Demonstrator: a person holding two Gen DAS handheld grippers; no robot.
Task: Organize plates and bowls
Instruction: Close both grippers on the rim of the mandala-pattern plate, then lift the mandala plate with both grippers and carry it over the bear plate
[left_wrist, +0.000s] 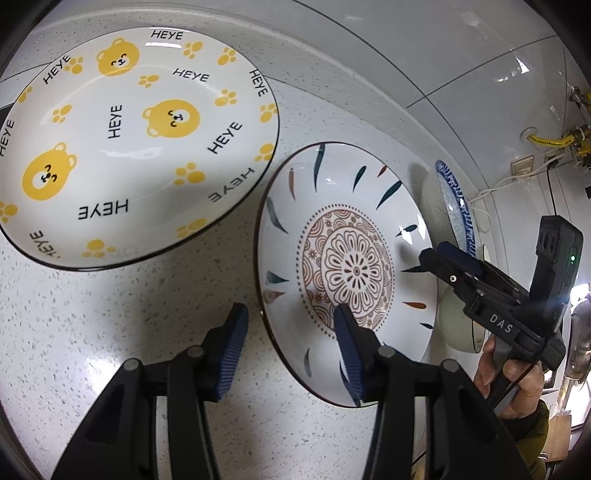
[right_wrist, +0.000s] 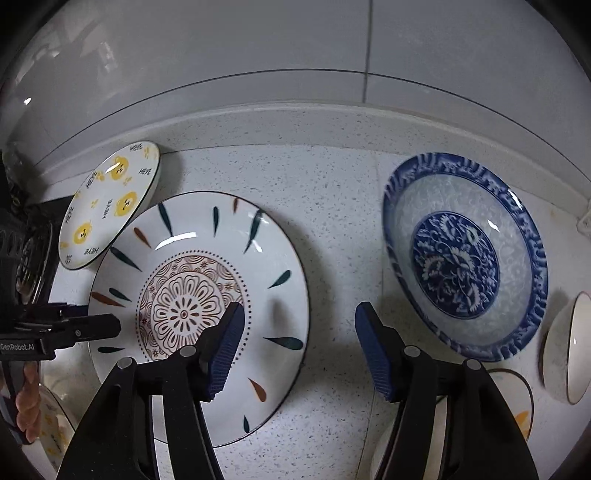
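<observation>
Both tongs, left (left_wrist: 291, 325) and right (right_wrist: 299, 325), gape empty, straddling the mandala plate's (right_wrist: 280, 251) opposite rims, seemingly untouched.

Three plates on the counter (right_wrist: 332, 229): bear (left_wrist: 129, 147), mandala (right_wrist: 199, 310), blue (right_wrist: 465, 258); two small bowls (right_wrist: 569, 347) (right_wrist: 513, 398).
</observation>
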